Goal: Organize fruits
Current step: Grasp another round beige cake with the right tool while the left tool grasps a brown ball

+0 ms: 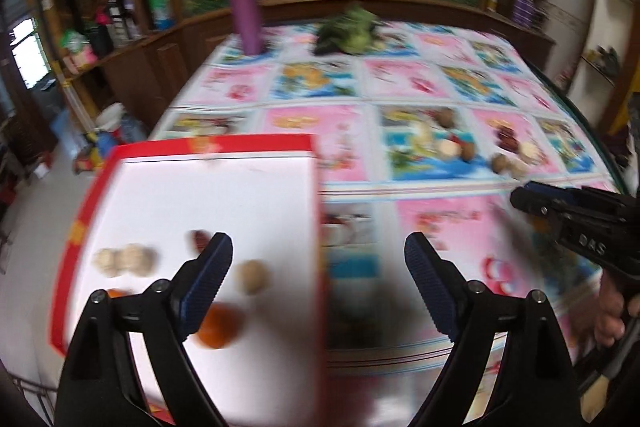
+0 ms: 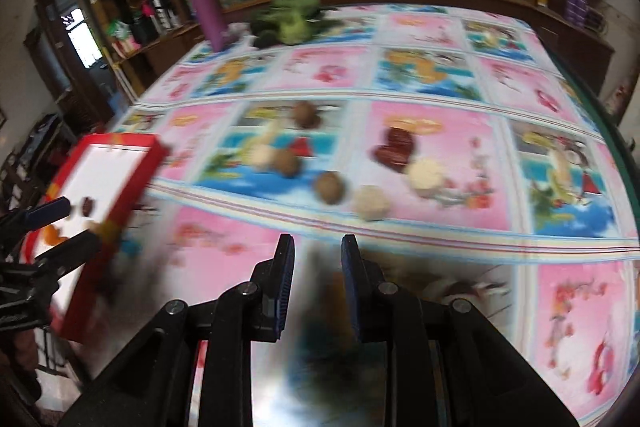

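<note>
The left gripper (image 1: 319,257) is built of black angular arms fastened with round silver screws, and ribbed dark-blue pads (image 1: 208,281) are fitted to its fingers. The right gripper (image 2: 318,261) is made alike; white lettering and bare skin are seen at its handle.

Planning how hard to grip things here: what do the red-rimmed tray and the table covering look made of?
The red-rimmed tray looks like thin card or plastic, a smooth white floor with sharp, straight walls; blur leaves it open. The table covering looks like glossy printed plastic sheet: it shows bright glare and reflections.
</note>
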Tool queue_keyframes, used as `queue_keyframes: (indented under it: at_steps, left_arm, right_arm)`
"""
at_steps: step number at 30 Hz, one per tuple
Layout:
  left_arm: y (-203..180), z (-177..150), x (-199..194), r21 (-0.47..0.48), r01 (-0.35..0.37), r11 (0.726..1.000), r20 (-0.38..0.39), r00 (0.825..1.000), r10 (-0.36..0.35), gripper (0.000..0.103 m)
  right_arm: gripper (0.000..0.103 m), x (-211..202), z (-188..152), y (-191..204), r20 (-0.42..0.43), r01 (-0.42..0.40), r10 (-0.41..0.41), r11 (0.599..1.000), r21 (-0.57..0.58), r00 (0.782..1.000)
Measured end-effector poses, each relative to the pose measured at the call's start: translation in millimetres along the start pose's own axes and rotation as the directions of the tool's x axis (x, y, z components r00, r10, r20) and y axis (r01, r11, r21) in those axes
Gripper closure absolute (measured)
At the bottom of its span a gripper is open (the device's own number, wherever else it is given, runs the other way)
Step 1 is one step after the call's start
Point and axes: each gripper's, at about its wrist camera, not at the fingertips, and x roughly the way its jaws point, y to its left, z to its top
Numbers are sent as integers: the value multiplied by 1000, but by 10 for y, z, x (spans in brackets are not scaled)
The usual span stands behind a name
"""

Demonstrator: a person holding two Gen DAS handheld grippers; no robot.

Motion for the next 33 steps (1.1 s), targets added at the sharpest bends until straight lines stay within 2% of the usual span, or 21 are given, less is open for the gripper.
queue_keyframes:
  at_steps: [4, 7, 12, 17, 19, 20, 22, 24, 27, 29, 33]
  left_arm:
    - [-340, 99, 180, 47, 67, 997, -45, 997, -65, 15]
    - [-518, 147, 251, 64, 92, 994, -70, 994, -87, 15]
    - [-665, 214, 283, 77, 140, 987, -91, 987, -133, 15]
    - [-805, 302, 390, 90, 148, 985, -108, 985, -138, 15]
    - [-872, 328, 440, 103, 143, 984, -114, 985, -132, 15]
    - [-909, 341, 464, 110, 136, 985, -116, 986, -123, 15]
    - [-942, 356, 497, 111, 128, 985, -123, 986, -114, 15]
    - [-964, 380, 518, 101, 120, 988, -127, 986, -107, 15]
    - [-984, 409, 518, 96, 110, 989, -119, 988, -99, 15]
    - [-1005, 425, 527, 97, 96, 991, -119, 989, -85, 15]
    - [-1129, 480, 526, 115, 98, 989, -113, 990, -85, 15]
  right_arm:
    - [80, 154, 87, -168, -21, 5, -5, 1000, 17, 1000]
    - [80, 250, 140, -208, -21, 23, -23, 1000, 18, 1000]
    - [80, 294, 166, -173, -4, -4, 4, 1000, -12, 1000]
    - [78, 295, 171, -179, -2, -20, 20, 999, -39, 1000]
    - [68, 300, 178, -168, -3, -41, 41, 998, -49, 999]
    - [68, 308, 181, -157, 1, -32, 32, 998, -59, 999]
    - [70, 322, 186, -149, 10, -6, 6, 997, -75, 1000]
    - [80, 321, 188, -164, 14, 15, -13, 996, -90, 1000]
    - [80, 270, 177, -258, 4, 20, -20, 998, -67, 1000]
    - [80, 172, 159, -390, 3, -4, 4, 1000, -19, 1000]
    - [79, -64, 133, -552, 59, -53, 52, 998, 26, 997]
